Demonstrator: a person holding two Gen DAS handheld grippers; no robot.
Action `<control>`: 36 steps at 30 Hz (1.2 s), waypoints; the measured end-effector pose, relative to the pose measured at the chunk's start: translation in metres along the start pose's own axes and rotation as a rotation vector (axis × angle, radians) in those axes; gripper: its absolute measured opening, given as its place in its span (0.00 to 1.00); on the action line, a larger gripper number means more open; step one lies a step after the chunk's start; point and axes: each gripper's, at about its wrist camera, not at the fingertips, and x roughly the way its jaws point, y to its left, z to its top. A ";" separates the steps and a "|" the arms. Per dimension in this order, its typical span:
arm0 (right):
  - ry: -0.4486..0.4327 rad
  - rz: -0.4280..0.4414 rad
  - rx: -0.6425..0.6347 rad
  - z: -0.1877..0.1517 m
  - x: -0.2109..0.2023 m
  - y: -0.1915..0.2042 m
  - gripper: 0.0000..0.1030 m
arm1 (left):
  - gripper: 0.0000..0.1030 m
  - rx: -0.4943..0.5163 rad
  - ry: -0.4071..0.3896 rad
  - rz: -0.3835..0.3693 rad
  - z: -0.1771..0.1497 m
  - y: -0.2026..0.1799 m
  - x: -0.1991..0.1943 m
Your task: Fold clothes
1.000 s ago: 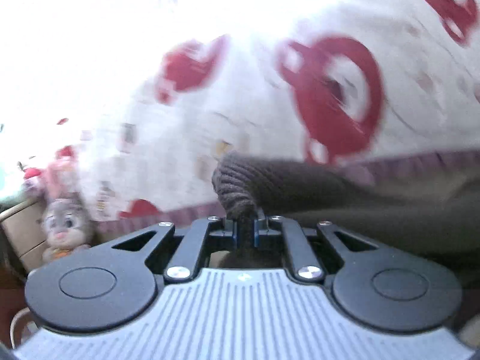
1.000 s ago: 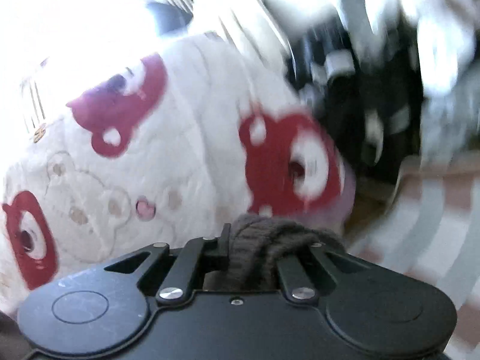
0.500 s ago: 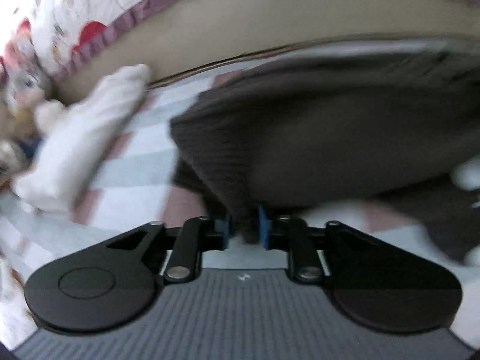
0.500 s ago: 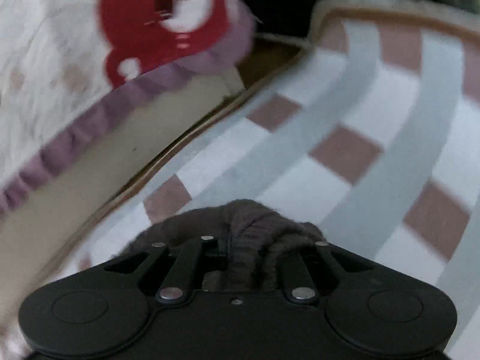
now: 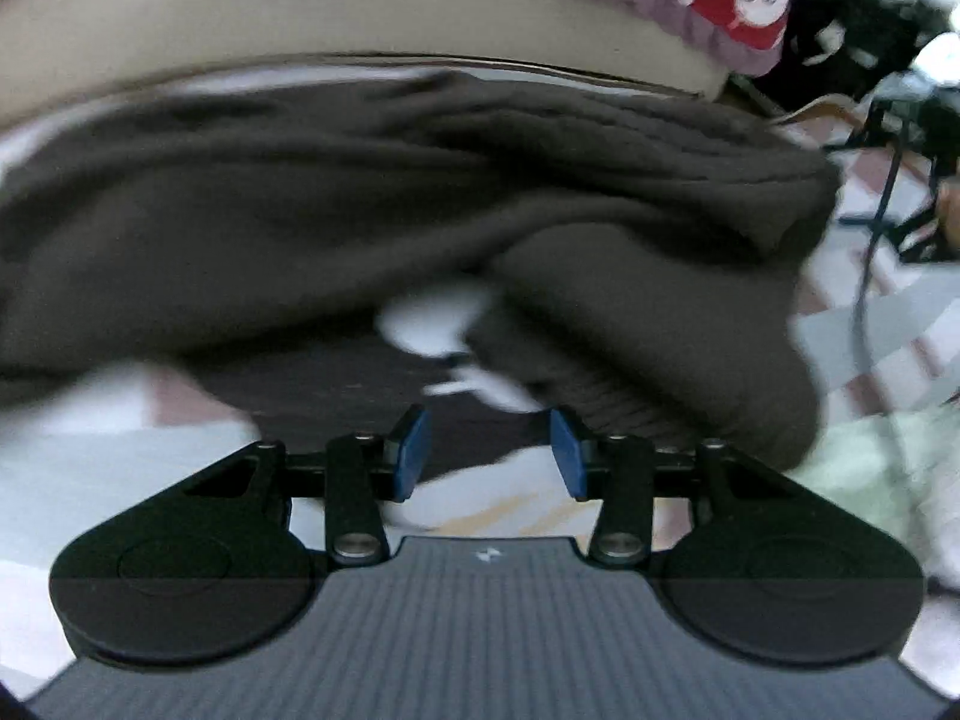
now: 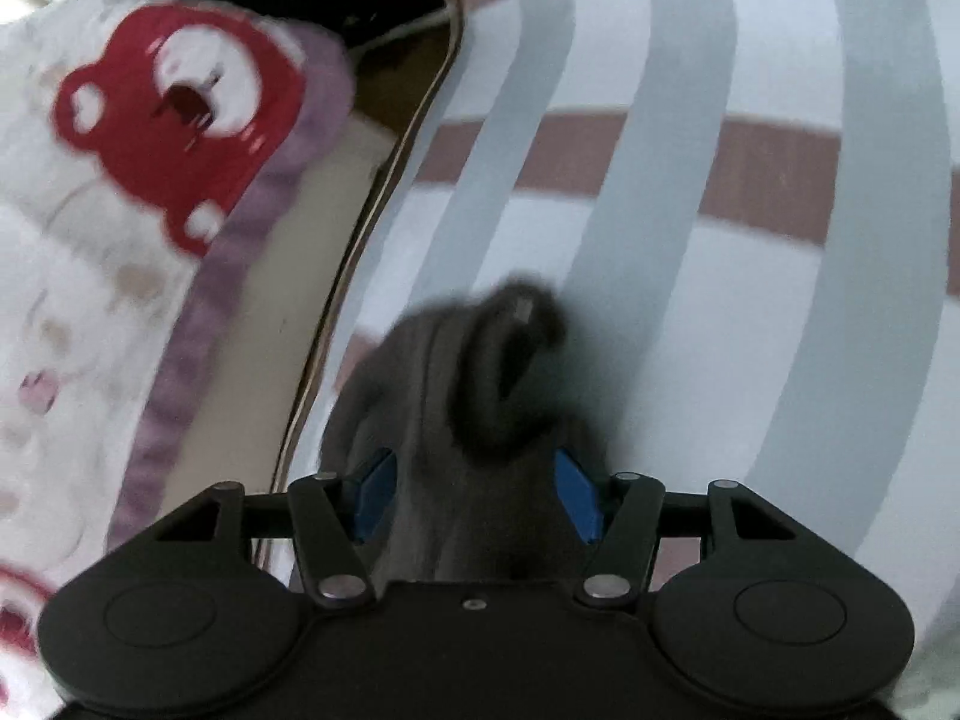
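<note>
Lying bunched on the striped bed sheet (image 6: 690, 300), your brown sweater (image 5: 390, 192) sits before both spread, empty jaws; blur permitting, its loose cuff (image 6: 516, 360) may snag the right gripper (image 6: 477, 492).

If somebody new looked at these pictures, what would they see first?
Probably the big brown sweater, lying crumpled across the striped sheet in front of the open left gripper. Next, the red bear printed on the white blanket, at the left in the right wrist view. A bit of sweater lies between the right gripper's open jaws.
</note>
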 end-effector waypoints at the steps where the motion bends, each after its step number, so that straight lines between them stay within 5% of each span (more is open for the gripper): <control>1: 0.015 0.013 -0.016 -0.005 -0.005 -0.002 0.62 | 0.41 -0.028 0.002 -0.057 0.002 0.000 0.003; 3: 0.021 0.018 -0.035 -0.009 -0.013 -0.006 0.62 | 0.42 -0.070 0.034 -0.107 0.005 -0.003 0.012; 8: 0.005 -0.001 0.000 -0.004 -0.009 -0.018 0.62 | 0.45 0.000 0.029 -0.030 0.008 -0.025 0.028; 11: 0.042 -0.048 -0.003 -0.003 0.011 -0.023 0.62 | 0.56 0.040 0.020 0.023 0.012 -0.031 0.030; 16: 0.065 -0.091 0.003 -0.001 0.034 -0.024 0.62 | 0.56 0.006 -0.023 0.041 0.013 -0.031 0.033; 23: 0.045 -0.086 -0.096 -0.008 0.058 -0.008 0.61 | 0.57 0.097 -0.015 0.139 0.014 -0.053 0.041; 24: 0.057 -0.074 -0.121 -0.010 0.060 -0.006 0.56 | 0.57 0.076 -0.017 0.130 0.016 -0.051 0.042; 26: 0.080 -0.049 -0.169 -0.012 0.063 -0.002 0.17 | 0.57 0.030 -0.017 0.112 0.019 -0.047 0.043; 28: 0.081 -0.079 -0.264 -0.017 0.064 0.007 0.10 | 0.50 -0.046 -0.002 0.094 0.023 -0.039 0.039; 30: 0.040 -0.161 -0.404 -0.025 0.061 0.019 0.10 | 0.11 -0.084 0.002 0.104 0.023 -0.033 0.035; 36: -0.009 -0.231 -0.466 -0.026 0.046 0.020 0.10 | 0.06 0.003 -0.068 0.139 0.020 -0.039 0.007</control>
